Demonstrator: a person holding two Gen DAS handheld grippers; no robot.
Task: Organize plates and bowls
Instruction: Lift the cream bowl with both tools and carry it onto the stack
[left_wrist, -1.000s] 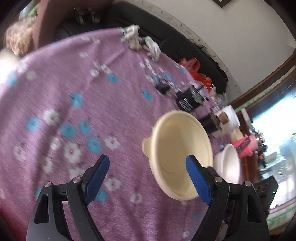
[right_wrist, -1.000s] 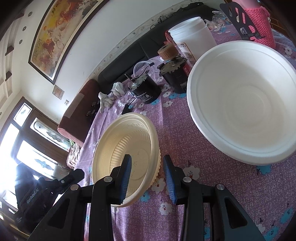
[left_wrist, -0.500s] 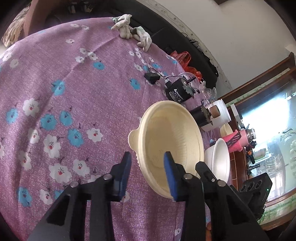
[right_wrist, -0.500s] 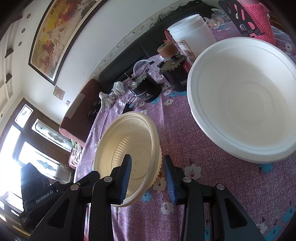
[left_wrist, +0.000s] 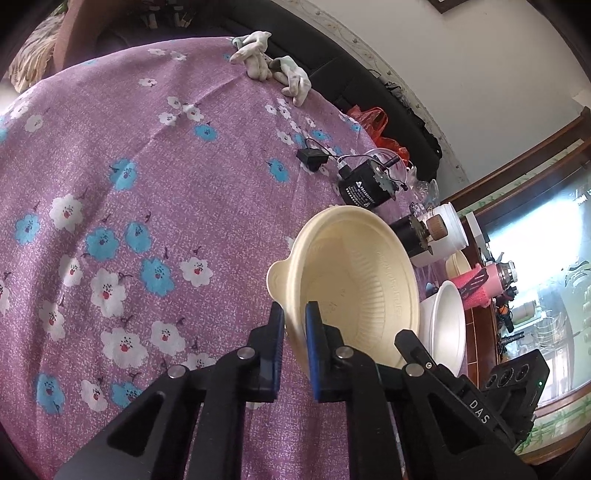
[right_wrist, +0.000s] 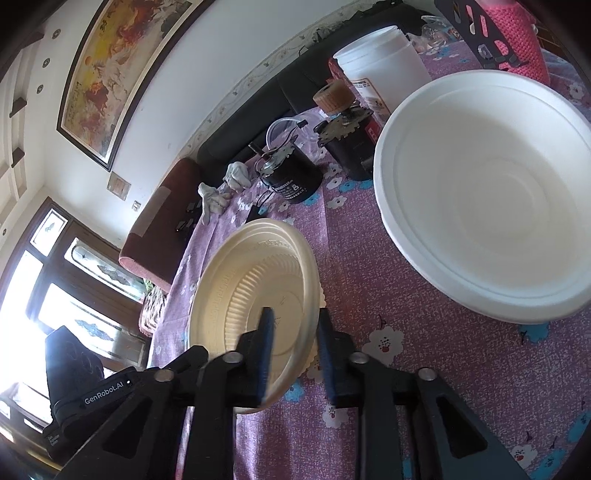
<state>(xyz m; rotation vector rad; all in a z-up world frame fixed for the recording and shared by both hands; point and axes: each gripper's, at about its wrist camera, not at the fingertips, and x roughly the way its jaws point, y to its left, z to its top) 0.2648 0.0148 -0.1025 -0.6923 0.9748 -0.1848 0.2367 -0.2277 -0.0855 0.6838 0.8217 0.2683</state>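
The left tongs (left_wrist: 295, 328) pinch the near rim of the cream bowl (left_wrist: 354, 280), and the right tongs (right_wrist: 293, 343) clamp its opposite edge, so the bowl hangs tilted just above the desk (left_wrist: 147, 184). A purple flowered cloth covers the desk. Beside it sits a white bowl (right_wrist: 487, 206); beyond stand a black motor (right_wrist: 291, 177), a white jar (right_wrist: 384, 70) and white gloves (left_wrist: 273, 70). A dark sofa (right_wrist: 258, 114) lines the wall beneath a framed painting (right_wrist: 122, 70).

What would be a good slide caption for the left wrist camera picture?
Left gripper pinches the rim of a cream bowl on a purple floral tablecloth, white bowl beyond.
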